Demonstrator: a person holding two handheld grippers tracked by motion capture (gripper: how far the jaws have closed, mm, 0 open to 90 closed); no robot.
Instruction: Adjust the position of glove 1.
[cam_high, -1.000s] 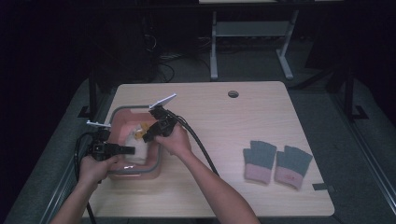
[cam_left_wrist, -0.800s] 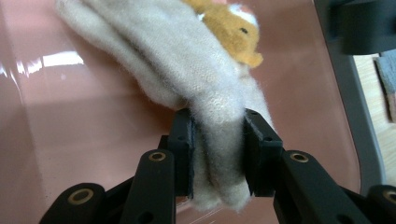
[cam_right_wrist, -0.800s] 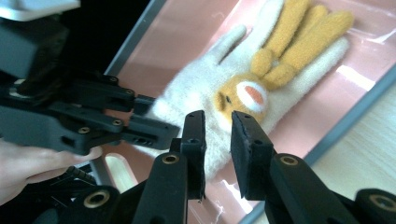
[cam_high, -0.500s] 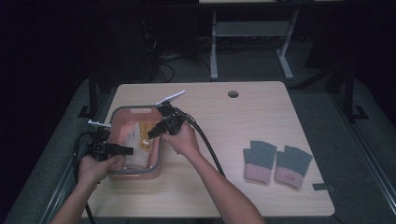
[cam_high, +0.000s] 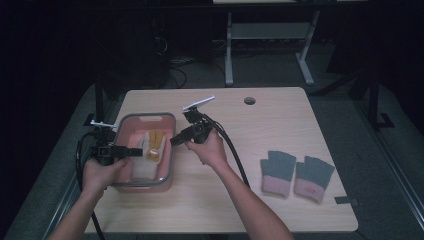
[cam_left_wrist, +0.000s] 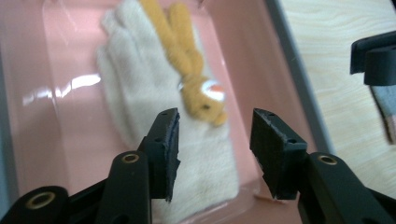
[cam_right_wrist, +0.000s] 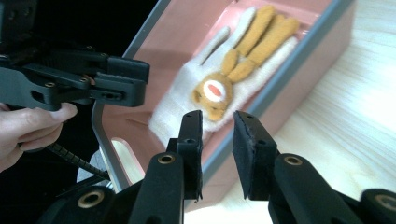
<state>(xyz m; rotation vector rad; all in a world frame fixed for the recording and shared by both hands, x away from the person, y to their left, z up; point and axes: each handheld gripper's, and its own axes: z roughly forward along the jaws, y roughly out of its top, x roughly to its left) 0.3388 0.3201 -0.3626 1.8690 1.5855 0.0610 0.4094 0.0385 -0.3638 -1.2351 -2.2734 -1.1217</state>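
Both tools (cam_high: 131, 150) (cam_high: 176, 140) apart, two gloves (cam_high: 149, 150) binned

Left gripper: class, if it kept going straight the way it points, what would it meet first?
Probably the cream glove lying in the pink bin, just ahead of the left gripper and its open, empty jaws; depth is uncertain.

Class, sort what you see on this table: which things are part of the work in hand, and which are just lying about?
In the work:
pink tub
cream glove
orange glove
left gripper
right gripper

Lying about:
pair of grey and pink gloves
small dark piece at the table edge
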